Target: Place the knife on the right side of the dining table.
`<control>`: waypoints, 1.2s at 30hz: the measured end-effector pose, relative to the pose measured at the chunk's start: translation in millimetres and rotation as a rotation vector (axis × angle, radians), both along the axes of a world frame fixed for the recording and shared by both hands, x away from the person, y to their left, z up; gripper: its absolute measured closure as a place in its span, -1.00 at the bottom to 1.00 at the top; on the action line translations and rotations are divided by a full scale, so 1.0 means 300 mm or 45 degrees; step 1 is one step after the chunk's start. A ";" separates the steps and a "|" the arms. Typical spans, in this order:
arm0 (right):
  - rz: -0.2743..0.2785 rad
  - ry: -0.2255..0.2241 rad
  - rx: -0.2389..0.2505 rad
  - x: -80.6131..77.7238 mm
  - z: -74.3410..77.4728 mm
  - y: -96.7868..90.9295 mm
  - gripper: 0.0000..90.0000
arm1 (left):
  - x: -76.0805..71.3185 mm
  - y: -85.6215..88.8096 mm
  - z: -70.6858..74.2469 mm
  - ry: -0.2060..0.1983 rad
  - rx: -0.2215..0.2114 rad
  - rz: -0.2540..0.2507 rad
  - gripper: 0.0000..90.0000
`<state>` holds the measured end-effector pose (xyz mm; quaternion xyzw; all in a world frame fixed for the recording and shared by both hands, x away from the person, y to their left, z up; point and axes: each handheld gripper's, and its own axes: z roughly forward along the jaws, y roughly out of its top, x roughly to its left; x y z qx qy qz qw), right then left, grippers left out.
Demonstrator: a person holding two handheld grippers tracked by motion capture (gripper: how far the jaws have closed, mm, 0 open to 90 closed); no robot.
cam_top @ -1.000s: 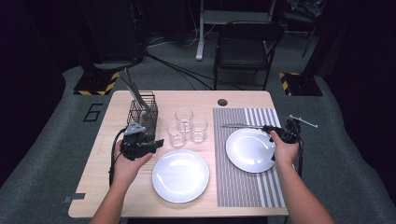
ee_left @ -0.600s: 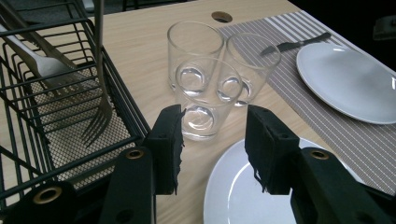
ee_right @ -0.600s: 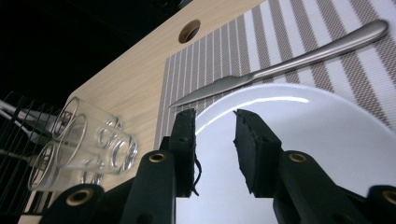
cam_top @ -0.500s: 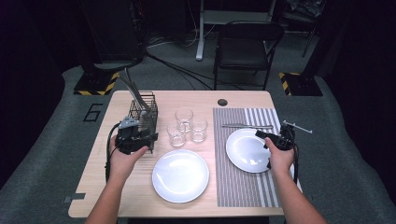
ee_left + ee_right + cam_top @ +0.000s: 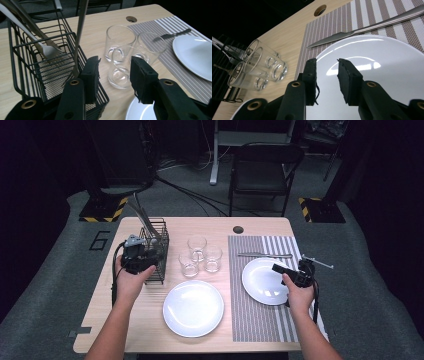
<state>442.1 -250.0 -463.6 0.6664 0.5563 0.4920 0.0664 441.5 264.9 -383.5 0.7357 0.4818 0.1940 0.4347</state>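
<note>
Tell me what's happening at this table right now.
A person is working at a table with a gripper in each hand. The left gripper is by the wire cutlery basket; its jaws have just been closing, with nothing gripped between them. The right gripper hovers over the white plate on the striped placemat, jaws apart and empty. A knife lies behind that plate. Three glasses and a second plate sit mid-table.
</note>
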 end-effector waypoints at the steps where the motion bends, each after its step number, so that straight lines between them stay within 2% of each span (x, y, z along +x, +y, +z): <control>1: 0.003 -0.001 -0.012 -0.003 0.002 0.003 0.51 | 0.007 0.001 0.001 -0.001 0.003 0.011 0.31; 2: 0.003 -0.001 -0.012 -0.003 0.002 0.003 0.51 | 0.007 0.001 0.001 -0.001 0.003 0.011 0.32; 3: 0.011 -0.020 -0.039 -0.008 0.006 0.009 0.51 | 0.021 0.005 0.007 0.004 0.015 0.015 0.32; 8: 0.023 -0.034 -0.050 -0.020 0.014 0.017 0.51 | 0.052 0.007 0.019 0.001 0.042 0.029 0.33; 12: 0.036 -0.033 -0.013 -0.040 0.004 0.022 0.50 | 0.086 0.002 0.026 -0.003 0.074 0.027 0.34; 16: 0.044 -0.036 -0.028 -0.053 -0.013 0.018 0.50 | 0.110 -0.001 0.028 0.004 0.095 0.040 0.34; 19: 0.035 -0.032 0.000 -0.060 -0.017 0.011 0.50 | 0.135 -0.007 0.030 -0.004 0.117 0.043 0.34; 24: 0.038 -0.028 0.007 -0.071 -0.024 0.005 0.50 | 0.168 -0.006 0.028 0.014 0.123 0.059 0.34; 30: 0.048 -0.022 0.020 -0.078 -0.030 0.014 0.50 | 0.191 -0.009 0.017 0.004 0.138 0.048 0.34; 33: 0.055 -0.027 0.002 -0.080 -0.030 0.023 0.50 | 0.207 -0.009 0.009 0.024 0.137 0.058 0.34; 36: 0.057 -0.030 -0.001 -0.083 -0.031 0.028 0.50 | 0.217 -0.013 0.002 0.022 0.146 0.063 0.34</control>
